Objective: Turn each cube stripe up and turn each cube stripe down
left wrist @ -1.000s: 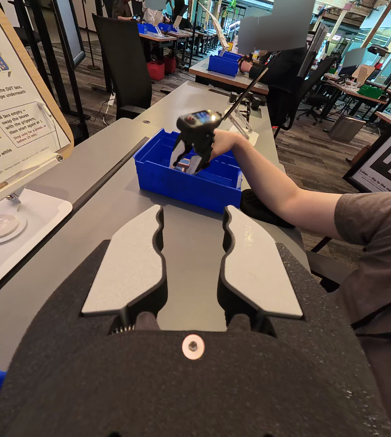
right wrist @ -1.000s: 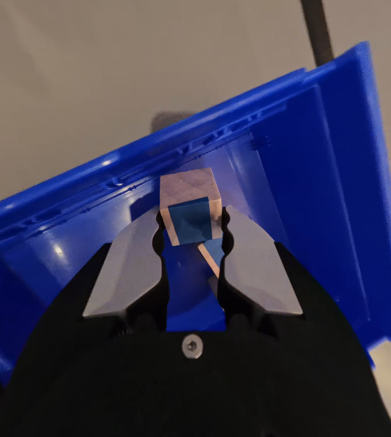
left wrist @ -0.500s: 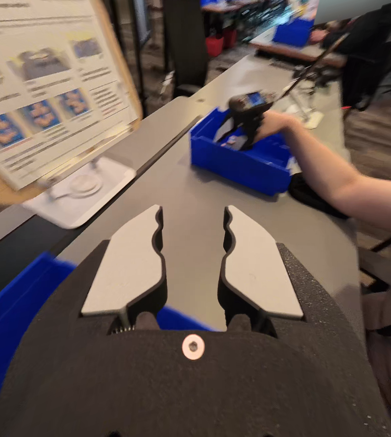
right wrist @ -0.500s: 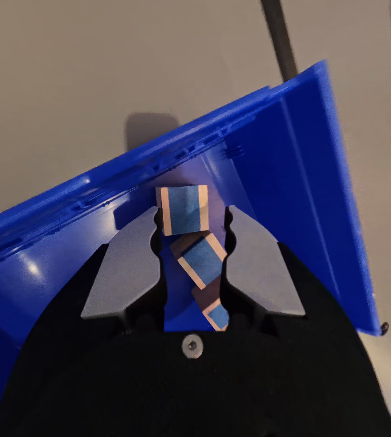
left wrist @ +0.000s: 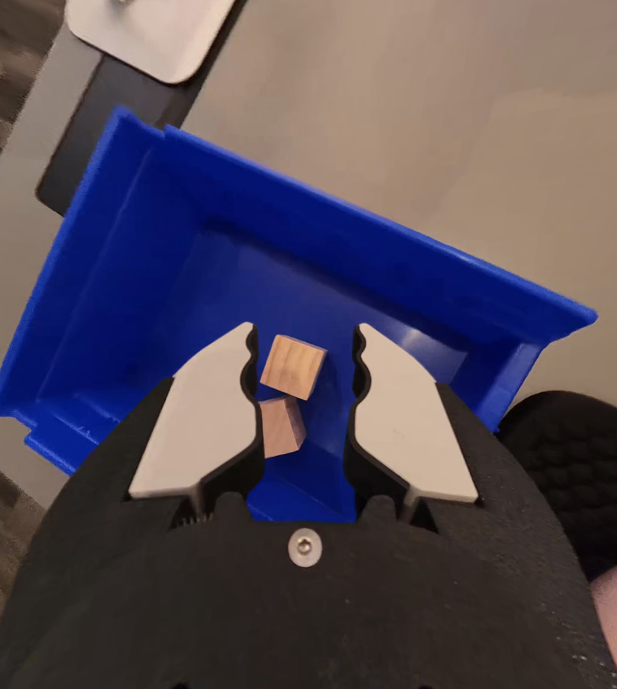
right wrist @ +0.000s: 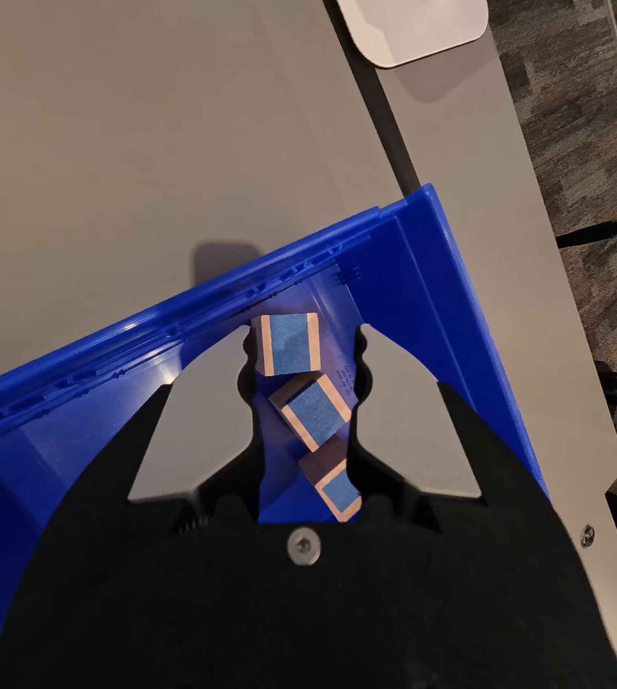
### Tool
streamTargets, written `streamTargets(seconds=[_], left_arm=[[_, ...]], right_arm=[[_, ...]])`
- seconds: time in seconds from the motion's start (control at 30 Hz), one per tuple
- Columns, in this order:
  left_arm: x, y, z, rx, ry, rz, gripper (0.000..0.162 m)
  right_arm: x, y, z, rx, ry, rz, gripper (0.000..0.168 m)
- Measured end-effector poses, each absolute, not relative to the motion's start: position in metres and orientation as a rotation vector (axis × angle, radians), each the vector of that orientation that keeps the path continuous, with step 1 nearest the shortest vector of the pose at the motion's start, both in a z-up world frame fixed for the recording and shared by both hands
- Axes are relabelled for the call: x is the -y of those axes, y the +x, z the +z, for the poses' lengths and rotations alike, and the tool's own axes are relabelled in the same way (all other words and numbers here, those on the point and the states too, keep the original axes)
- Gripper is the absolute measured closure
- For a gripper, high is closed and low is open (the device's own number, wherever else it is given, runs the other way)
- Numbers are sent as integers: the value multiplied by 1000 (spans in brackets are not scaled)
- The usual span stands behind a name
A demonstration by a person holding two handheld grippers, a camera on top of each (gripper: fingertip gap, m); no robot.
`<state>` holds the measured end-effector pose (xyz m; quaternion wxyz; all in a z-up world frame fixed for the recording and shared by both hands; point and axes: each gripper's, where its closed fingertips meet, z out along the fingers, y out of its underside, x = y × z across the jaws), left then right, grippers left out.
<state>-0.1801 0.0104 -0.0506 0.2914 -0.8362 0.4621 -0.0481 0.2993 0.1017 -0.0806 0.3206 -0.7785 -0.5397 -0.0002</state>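
In the left wrist view, my left gripper is open above a blue bin. Two plain wooden cubes lie on its floor with no stripe showing: one between the fingertips, the other nearer, partly behind the left finger. In the right wrist view, my right gripper is open and empty above another blue bin. Three wooden cubes lie there with blue stripes up: the far one near the wall, a middle one, and a near one partly hidden by the gripper body.
Both bins stand on a grey table, also seen in the right wrist view. A white stand base sits beyond the left bin; another shows at the top. A black pad lies right of the left bin. The table edge and carpet are at right.
My right gripper let go of the striped cube, which now lies stripe up, and lifted away. My left gripper swung from facing along the table to pointing down into its bin over the plain cubes.
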Motion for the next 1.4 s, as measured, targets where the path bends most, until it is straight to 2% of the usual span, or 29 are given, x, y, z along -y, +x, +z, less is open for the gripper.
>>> streamTargets(seconds=[0.27,0.3,0.47,1.07,1.27,1.4], left_arm=[[-10,-198,-92,-1323,-2402,9,106],[-10,-203,-97,-1329,-2427,39,110],[-10,-212,-115,-1338,-2520,64,109],[-15,-217,-142,-1388,-2601,8,109],[-13,-216,-138,-1429,-2588,51,112],[-19,-212,-104,-1366,-2478,120,112]], right_arm=[[-99,297,-74,1392,-2028,54,117],[-99,297,-72,1389,-2023,57,117],[-97,294,-69,1394,-2010,73,118],[-94,286,-77,1435,-2023,105,117],[-94,287,-78,1432,-2032,111,117],[-95,287,-71,1421,-2010,87,118]])
